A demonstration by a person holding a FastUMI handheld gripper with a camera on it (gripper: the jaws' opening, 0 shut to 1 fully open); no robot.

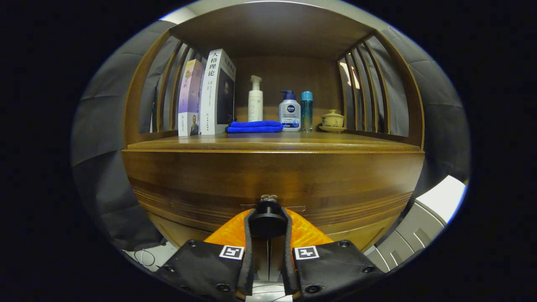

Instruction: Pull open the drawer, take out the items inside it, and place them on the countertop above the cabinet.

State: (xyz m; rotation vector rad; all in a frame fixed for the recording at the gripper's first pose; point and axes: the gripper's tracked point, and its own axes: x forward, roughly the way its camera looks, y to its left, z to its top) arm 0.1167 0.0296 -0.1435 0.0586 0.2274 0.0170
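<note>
Gripper level — fingers clamped on a knob.

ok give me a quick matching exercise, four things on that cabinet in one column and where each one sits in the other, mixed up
Things:
1. blue cloth
2. two books
3. lidded cup
4. drawer knob

Places:
A. between the fingers of the gripper, which are closed on it
B. right end of the countertop, on a saucer
C. left end of the countertop, upright
D. folded, in front of the white pump bottle

Pairs: 1-D, 2-C, 3-B, 4-A
</note>
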